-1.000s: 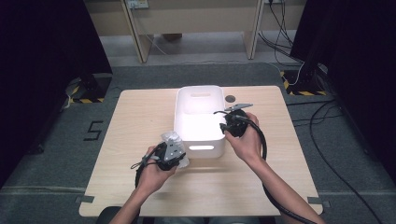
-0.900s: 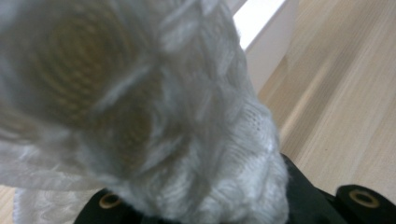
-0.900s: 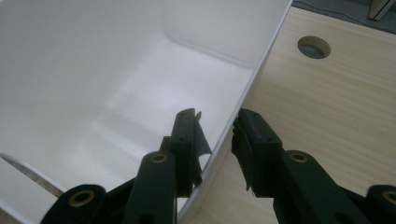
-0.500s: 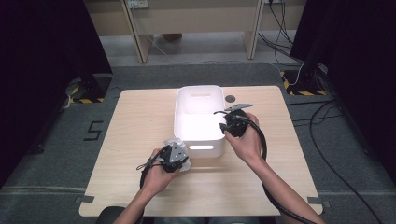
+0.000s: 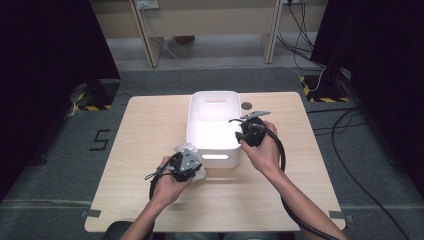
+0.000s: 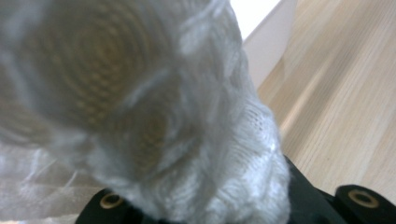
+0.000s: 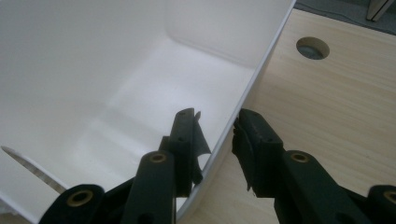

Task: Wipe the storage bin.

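- A crumpled white mesh-like wad (image 6: 154, 116) is pinched in the clamped jaws of the left gripper (image 5: 186, 165), just beside the near left corner of the white plastic bin (image 5: 200, 125).
- The bin's right wall is straddled by the right gripper (image 7: 217, 135); whether its jaws press the wall cannot be told.
- The bin is seen mid-table (image 5: 150, 125).

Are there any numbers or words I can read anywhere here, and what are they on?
"5" – dark marking on the grey floor, left of the table.
No words can be read on the white bin, on the white mesh bundle or on either gripper.
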`<state>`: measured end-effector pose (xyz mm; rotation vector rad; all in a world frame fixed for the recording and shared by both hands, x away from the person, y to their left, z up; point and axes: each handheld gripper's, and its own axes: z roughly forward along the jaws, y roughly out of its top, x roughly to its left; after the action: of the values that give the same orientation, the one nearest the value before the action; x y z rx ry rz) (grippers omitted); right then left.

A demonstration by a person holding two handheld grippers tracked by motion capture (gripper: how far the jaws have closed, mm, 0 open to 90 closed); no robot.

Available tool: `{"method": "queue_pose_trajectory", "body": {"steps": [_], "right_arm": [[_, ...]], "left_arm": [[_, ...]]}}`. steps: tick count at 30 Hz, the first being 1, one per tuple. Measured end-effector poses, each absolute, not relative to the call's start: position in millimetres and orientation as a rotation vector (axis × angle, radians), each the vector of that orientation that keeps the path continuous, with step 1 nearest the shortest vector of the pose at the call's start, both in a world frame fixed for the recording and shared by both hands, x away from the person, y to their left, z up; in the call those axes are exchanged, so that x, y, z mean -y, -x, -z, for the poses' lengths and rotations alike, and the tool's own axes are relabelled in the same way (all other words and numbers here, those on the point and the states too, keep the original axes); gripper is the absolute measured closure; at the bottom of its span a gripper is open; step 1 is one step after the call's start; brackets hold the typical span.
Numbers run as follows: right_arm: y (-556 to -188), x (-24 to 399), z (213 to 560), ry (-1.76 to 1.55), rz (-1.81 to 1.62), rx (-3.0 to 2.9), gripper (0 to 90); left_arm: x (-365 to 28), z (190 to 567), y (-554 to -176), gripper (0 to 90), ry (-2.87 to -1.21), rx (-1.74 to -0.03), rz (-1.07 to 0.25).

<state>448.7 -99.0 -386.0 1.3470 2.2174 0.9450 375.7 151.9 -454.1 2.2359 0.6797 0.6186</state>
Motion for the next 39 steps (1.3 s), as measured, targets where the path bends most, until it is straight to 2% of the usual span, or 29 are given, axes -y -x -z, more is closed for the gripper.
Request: {"method": "queue_pose_trajectory", "body": {"steps": [17, 39], "right_arm": [[-448.8, 98.9, 385.9, -1.339, -0.943, -2.221, 68.5], [-448.5, 97.5, 385.8, -1.336, -0.943, -2.219, 68.1]], "left_arm": [[-145.9, 415.3, -370.5, 81.9, -2.186, -0.634, -0.665], [-137.2, 440.9, -375.5, 81.8, -2.243, -0.632, -0.629]]}}
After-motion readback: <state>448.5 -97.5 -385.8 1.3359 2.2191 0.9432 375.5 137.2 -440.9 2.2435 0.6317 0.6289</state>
